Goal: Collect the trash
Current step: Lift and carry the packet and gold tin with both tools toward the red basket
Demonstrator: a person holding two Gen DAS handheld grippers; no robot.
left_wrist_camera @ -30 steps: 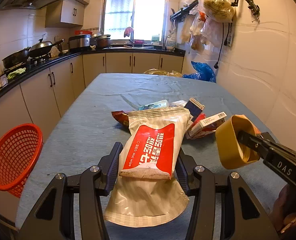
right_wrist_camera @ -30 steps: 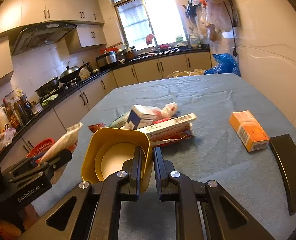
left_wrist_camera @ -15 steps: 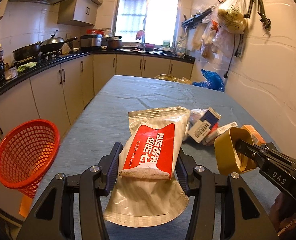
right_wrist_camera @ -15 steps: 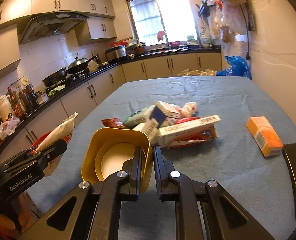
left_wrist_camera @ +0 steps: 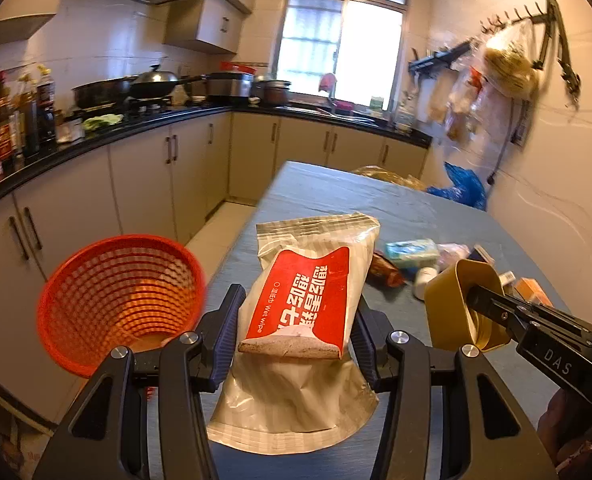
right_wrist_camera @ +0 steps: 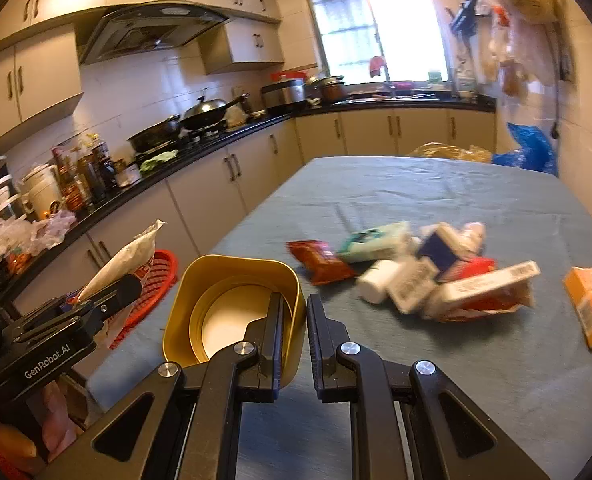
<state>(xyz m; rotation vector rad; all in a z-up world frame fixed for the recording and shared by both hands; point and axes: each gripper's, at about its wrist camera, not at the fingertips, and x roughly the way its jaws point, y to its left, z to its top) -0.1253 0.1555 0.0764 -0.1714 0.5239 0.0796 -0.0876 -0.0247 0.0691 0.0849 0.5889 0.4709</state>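
Between the pads of the left tongs (left_wrist_camera: pixel 294 330) sits a crinkled white plastic wet-wipe pack with a red label (left_wrist_camera: pixel 308 300), clamped at both sides and raised above the blue-grey cloth-covered worktop (right_wrist_camera: pixel 436 192). Beside the worktop's left edge, lower down, stands a red plastic mesh basket (left_wrist_camera: pixel 116 300). The right tongs (right_wrist_camera: pixel 295 320) are closed on the wall of a mustard-yellow square tub (right_wrist_camera: pixel 232 304), one finger inside and one outside, with a pale round lid or disc lying in it. Farther along the worktop lies a heap of trash (right_wrist_camera: pixel 428 272): a red snack wrapper, a white bottle, small cartons and a pale green packet, blurred. An orange box (right_wrist_camera: pixel 590 306) lies apart at the right.
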